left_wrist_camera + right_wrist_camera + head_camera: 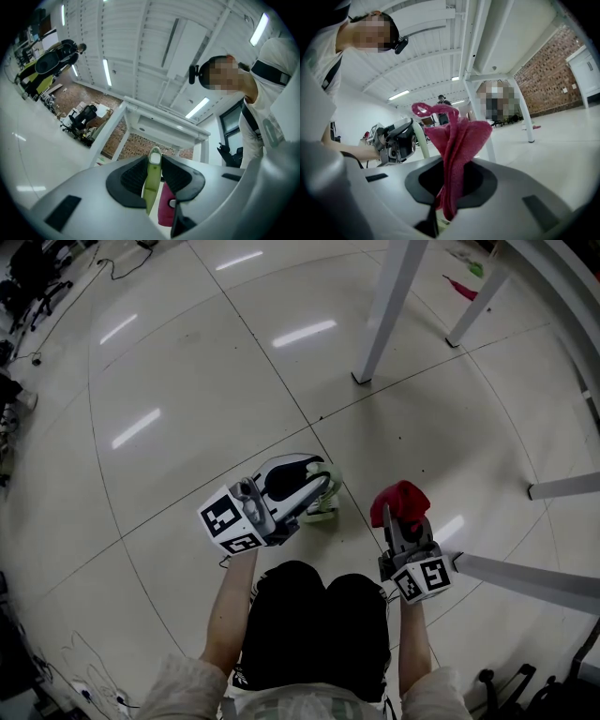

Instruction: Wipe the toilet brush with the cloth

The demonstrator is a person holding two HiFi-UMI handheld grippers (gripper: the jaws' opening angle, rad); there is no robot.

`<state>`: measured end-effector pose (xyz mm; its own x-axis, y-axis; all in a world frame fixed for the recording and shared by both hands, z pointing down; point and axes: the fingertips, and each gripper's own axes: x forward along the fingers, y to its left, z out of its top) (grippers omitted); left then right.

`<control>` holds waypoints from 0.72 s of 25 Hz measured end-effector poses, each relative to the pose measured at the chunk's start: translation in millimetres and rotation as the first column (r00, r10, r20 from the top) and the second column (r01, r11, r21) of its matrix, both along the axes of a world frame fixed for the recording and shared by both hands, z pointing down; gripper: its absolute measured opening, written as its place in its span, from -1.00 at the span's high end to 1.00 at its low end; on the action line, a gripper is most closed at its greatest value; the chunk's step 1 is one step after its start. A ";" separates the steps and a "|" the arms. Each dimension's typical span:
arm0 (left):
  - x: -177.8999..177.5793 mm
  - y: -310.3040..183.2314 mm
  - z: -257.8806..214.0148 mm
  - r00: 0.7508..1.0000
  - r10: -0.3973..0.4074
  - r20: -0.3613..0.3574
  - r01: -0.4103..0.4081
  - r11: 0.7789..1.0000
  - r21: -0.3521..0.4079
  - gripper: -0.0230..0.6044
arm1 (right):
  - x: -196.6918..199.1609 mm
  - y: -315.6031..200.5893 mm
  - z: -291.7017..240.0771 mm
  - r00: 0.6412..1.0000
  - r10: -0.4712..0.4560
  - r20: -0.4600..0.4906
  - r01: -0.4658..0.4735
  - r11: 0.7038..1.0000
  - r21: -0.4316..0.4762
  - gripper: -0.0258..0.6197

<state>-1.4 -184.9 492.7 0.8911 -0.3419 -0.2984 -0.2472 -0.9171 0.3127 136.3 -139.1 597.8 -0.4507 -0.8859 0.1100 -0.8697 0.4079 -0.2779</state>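
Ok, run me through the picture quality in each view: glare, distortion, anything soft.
Head view: strong fisheye bends the table leg; ceiling lights glare as streaks on the glossy floor; corners fall dark. Left gripper view: a bright light strip overhead, the green brush handle close up looks slightly soft. Right gripper view: the red cloth reads clearly, edges vignette black.
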 end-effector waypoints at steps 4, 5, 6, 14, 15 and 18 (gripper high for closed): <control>-0.4 -2.3 5.8 0.999 -0.022 -0.049 0.020 0.999 -0.046 0.61 | 0.7 -0.1 -0.8 1.000 -0.003 -0.001 0.003 1.000 0.001 0.82; 0.3 -2.2 3.9 0.998 -0.025 -0.060 0.022 0.998 -0.054 0.60 | 1.2 -0.1 0.0 1.000 -0.005 -0.001 0.005 1.000 0.000 0.83; -0.3 -1.8 0.4 0.997 -0.028 -0.072 0.024 0.998 -0.060 0.60 | 1.3 -0.2 0.6 1.000 -0.007 -0.001 0.007 1.000 -0.002 0.82; -120.4 -13.2 -67.7 0.829 -0.544 -0.128 0.543 0.839 -0.047 0.92 | 2.4 -16.1 -23.3 0.999 0.036 0.037 -0.036 0.999 -0.004 0.83; -130.9 -13.3 -81.8 0.791 -0.605 -0.091 0.604 0.796 -0.038 0.92 | 1.5 -18.4 -40.4 0.997 0.055 0.045 -0.054 0.998 -0.011 0.82; -142.4 -11.3 -152.4 0.722 -0.692 -0.003 0.692 0.722 0.016 0.92 | -7.1 -25.5 -126.2 0.994 0.091 0.057 -0.091 0.996 -0.007 0.82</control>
